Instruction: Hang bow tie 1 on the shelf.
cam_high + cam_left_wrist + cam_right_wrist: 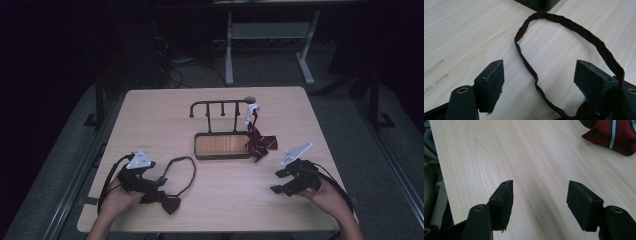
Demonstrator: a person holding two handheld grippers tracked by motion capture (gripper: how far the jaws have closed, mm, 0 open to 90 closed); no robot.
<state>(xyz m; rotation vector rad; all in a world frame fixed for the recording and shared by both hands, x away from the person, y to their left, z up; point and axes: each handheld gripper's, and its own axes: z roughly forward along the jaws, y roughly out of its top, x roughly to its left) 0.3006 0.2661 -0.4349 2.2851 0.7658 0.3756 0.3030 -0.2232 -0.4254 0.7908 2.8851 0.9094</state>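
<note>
The table (150, 115), a pale wood top, carries everything under inspection. Toward its far middle stands a dark rack (220, 107) with a row of pegs, set on a tray (222, 146) with a wooden floor and a dark rim. A red striped bow tie (260, 142) hangs from the rack's right end by a white clip and spills over the tray's right edge onto the table; in the right gripper view its corner (616, 135) lies at the upper right, well apart from the jaws. On the near left of the table lies a dark bow tie (167, 202) with its strap (182, 172) looped out toward the tray. The left gripper (157, 182) sits right at this bow tie, held in the person's left hand (117, 197). In the left gripper view the jaws stand wide apart and released, clamping nothing: the strap (564, 22) runs as a loop on the table ahead of them, its near run passes between the two pads without touching the left one, and its far run comes down just beside the right pad, where contact cannot be told. The bow's dark cloth shows just under that right jaw. The right gripper (280, 181), in the person's right hand (327, 197), sits over the near right of the table, near the red tie but short of it. Its jaws are likewise spread and released, with only bare table between them.
</note>
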